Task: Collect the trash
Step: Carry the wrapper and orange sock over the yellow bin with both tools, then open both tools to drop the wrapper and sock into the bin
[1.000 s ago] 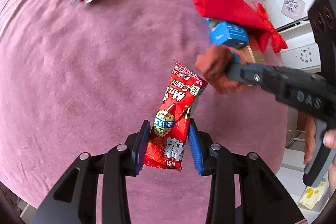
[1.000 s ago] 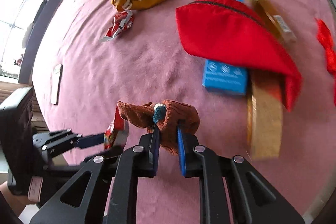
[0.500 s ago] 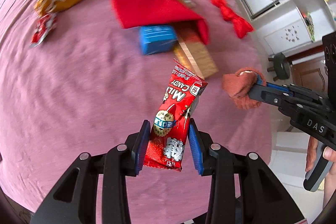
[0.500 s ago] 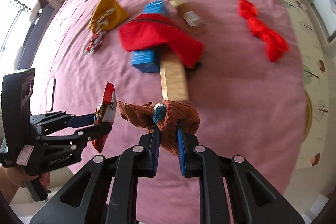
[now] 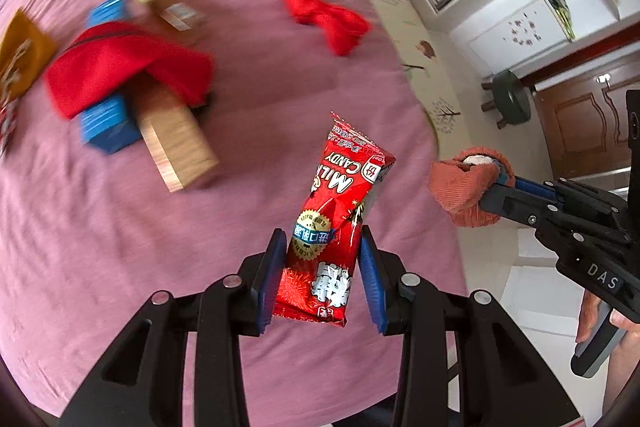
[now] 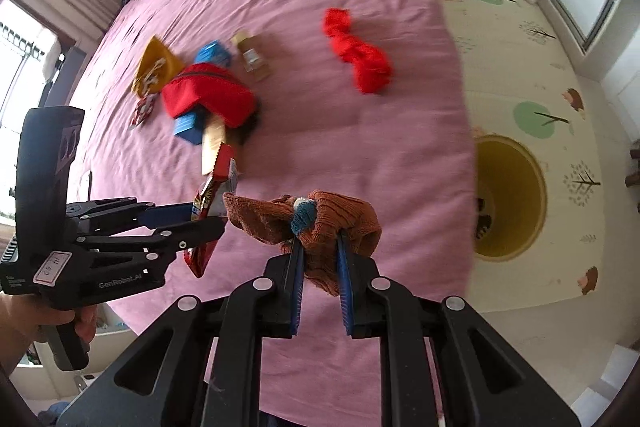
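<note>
Both loads held above the bed's edge, bin to the right

The yellow bin (image 6: 508, 199) stands on the floor right of the bed (image 6: 360, 147), nearer the right gripper (image 6: 319, 259), pinching a brown knitted sock (image 6: 336, 223); the left gripper (image 5: 320, 277) clamps an upright Milk Candy wrapper (image 5: 334, 223).

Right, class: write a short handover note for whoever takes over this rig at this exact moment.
Left gripper: jaws shut on the red candy wrapper, held above the bed.
Right gripper: jaws shut on the brown sock.
The yellow bin stands on the floor beside the bed.
Done: both items lifted.
Left: drop them in; a small red wrapper lies beside the yellow pouch.
</note>
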The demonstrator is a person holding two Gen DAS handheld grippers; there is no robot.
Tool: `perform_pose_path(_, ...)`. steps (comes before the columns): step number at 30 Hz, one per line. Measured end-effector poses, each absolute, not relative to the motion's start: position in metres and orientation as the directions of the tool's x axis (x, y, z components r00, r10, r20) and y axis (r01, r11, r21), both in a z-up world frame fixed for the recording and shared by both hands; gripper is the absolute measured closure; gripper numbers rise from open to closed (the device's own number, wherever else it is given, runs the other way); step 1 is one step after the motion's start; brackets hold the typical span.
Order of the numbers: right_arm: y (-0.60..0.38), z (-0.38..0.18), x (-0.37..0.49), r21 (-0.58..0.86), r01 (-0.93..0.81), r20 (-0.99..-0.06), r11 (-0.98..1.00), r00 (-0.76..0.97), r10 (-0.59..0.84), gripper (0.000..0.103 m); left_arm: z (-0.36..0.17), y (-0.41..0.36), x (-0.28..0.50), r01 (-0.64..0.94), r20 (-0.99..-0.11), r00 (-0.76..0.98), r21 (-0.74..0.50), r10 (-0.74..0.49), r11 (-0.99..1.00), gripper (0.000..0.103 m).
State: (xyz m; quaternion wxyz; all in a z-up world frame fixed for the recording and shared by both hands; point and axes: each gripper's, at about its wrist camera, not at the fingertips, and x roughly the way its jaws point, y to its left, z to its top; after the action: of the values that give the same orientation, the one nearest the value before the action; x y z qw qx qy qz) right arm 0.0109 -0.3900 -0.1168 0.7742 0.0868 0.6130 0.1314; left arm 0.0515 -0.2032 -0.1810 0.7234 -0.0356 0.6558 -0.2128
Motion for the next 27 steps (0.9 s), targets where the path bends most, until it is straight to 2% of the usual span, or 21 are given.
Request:
perform_pose_path(14, -0.525, -0.125, -0.002, 0.301, 0.071, -0.926, 0.951, 0.261, 0.273, 0.088, -0.183, -0.358, 0.07, 0.408, -0.929, -0.034, -0.351, -0.37, 0.843, 0.066)
perform_pose_path(27, -0.619, -0.137, 0.01, 0.295, 0.208, -0.93, 0.933, 0.287, 0.23, 0.087, -0.196, -0.466, 0.112, 0.502, -0.93, -0.084, -0.35, -0.358, 0.791, 0.066)
